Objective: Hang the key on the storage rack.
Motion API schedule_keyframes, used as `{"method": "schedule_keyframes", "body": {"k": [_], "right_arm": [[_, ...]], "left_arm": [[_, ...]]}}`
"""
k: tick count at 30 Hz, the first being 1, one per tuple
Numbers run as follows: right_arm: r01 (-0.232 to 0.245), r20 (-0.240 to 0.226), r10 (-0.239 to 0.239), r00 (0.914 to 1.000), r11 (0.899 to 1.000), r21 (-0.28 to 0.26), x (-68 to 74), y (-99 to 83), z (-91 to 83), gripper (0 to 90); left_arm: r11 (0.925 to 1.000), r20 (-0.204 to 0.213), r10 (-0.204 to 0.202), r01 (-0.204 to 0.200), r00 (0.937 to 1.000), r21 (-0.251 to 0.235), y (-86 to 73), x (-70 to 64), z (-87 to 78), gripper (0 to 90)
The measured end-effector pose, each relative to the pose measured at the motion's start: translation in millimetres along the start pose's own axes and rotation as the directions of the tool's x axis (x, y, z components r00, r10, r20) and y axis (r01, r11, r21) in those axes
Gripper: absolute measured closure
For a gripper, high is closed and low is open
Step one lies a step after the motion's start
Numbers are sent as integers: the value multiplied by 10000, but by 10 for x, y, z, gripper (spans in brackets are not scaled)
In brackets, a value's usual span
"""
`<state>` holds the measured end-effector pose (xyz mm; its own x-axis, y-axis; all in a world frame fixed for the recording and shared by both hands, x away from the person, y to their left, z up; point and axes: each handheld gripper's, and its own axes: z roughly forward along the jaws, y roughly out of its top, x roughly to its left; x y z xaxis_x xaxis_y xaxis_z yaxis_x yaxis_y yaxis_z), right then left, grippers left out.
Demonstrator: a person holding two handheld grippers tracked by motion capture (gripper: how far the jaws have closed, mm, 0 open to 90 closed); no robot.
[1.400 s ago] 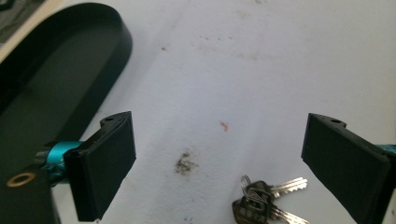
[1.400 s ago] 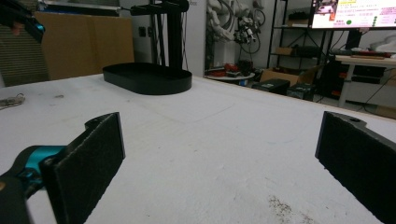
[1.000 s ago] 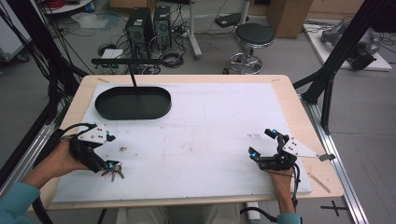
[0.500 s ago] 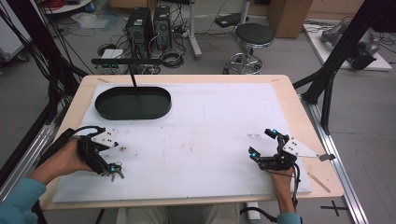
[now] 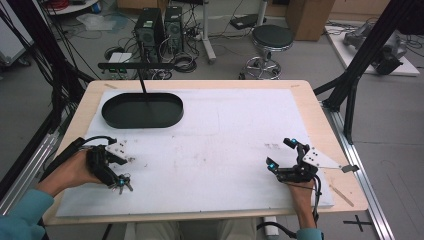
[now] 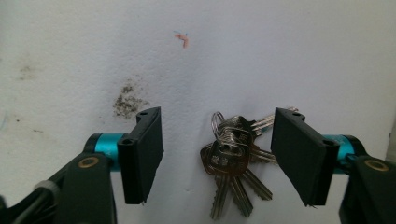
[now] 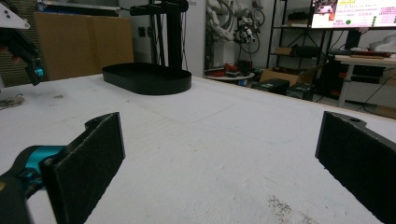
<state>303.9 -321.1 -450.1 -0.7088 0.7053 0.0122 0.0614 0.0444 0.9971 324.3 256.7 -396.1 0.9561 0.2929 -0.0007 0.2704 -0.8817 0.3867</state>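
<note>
A bunch of silver keys (image 6: 233, 161) on a ring lies flat on the white table cover. My left gripper (image 6: 217, 156) points down over it, open, with the keys between its two black jaws and nearer the right one. From above, the left gripper (image 5: 116, 176) sits at the near left of the table with the keys (image 5: 121, 185) under its tip. My right gripper (image 5: 282, 154) rests low at the near right, open and holding nothing; its wide-apart jaws frame bare cover in the right gripper view. A black oval tray (image 5: 142, 110) stands at the far left, also the tray (image 7: 147, 78) ahead of the right gripper.
A thin black T-shaped stand (image 5: 136, 67) rises at the tray's far side. The white cover (image 5: 225, 135) has dirty smudges (image 6: 126, 100). Wooden table edges (image 5: 315, 117) frame the cover. Black frame posts, a stool (image 5: 272, 37) and computer towers stand beyond the table.
My left gripper has tipped downward over the keys and shifted slightly toward the near edge. The right gripper has stayed still.
</note>
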Motion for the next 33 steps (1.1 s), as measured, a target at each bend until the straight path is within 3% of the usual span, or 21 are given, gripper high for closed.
{"method": "schedule_keyframes", "body": {"k": [11,17,32,33], "right_arm": [[5,-12,-5,10000,10000,3,-1,0,0,5],[13,-2,-13,10000,10000,6,-1,0,0,5],[16,4,-16,10000,10000,-4,0,0,0,5],[-5,-3,5,10000,10000,14,2,-1,-1,5]], "left_arm": [[9980,117,-378,372,9992,514,11,27,20,506],[9947,48,-278,272,9996,992,56,28,17,576],[9891,210,-383,349,9990,1430,106,49,58,660],[9884,204,-528,493,9984,1435,109,45,62,664]]}}
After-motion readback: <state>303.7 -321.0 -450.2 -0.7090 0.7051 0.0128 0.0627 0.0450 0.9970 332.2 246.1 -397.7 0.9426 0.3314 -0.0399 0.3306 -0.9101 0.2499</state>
